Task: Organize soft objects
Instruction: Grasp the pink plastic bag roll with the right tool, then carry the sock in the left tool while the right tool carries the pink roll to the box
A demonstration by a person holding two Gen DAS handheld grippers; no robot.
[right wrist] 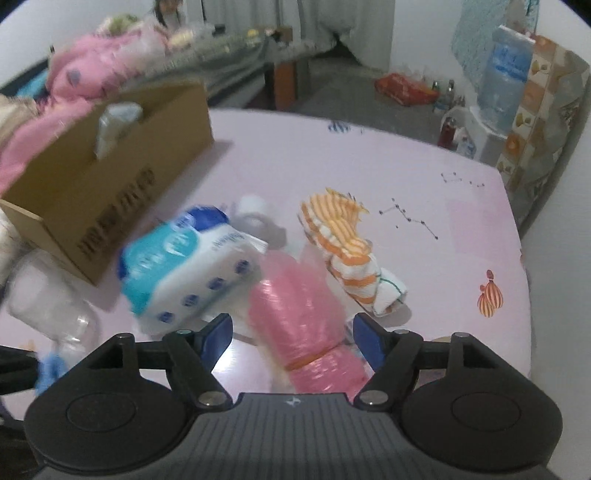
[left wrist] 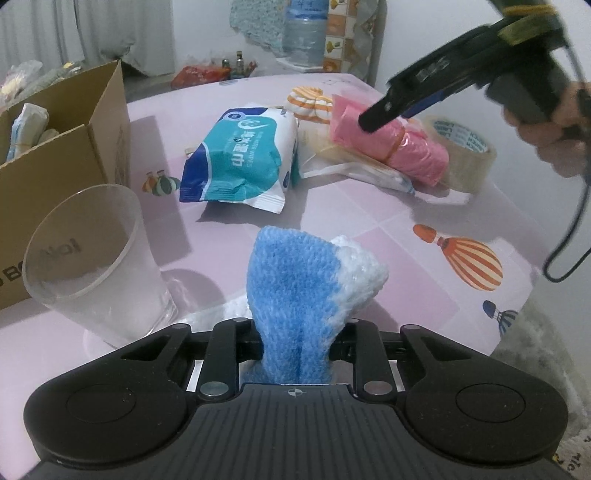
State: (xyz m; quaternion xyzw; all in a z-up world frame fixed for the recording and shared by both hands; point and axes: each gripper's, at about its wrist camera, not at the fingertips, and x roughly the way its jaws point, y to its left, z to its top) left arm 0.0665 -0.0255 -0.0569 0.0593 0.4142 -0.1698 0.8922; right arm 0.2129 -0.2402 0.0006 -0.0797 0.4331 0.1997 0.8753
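Observation:
My left gripper [left wrist: 295, 332] is shut on a blue and white knitted cloth [left wrist: 295, 288] and holds it above the pink table. My right gripper [right wrist: 291, 332] is open, its blue-padded fingers on either side of a pink plastic-wrapped roll [right wrist: 295, 314]; in the left wrist view its fingers [left wrist: 380, 110] hover over that roll [left wrist: 391, 147]. A blue and white wet-wipes pack [left wrist: 240, 158] lies mid-table, also in the right wrist view [right wrist: 184, 266]. An orange-striped cloth [right wrist: 343, 243] lies beyond the roll. A cardboard box [left wrist: 62, 147] with soft items stands at the left.
A clear plastic cup [left wrist: 92, 258] stands close to my left gripper, beside the box. A roll of clear tape [left wrist: 465, 155] lies right of the pink roll. The table edge [left wrist: 517, 325] curves at the right. A water jug [left wrist: 303, 29] stands beyond the table.

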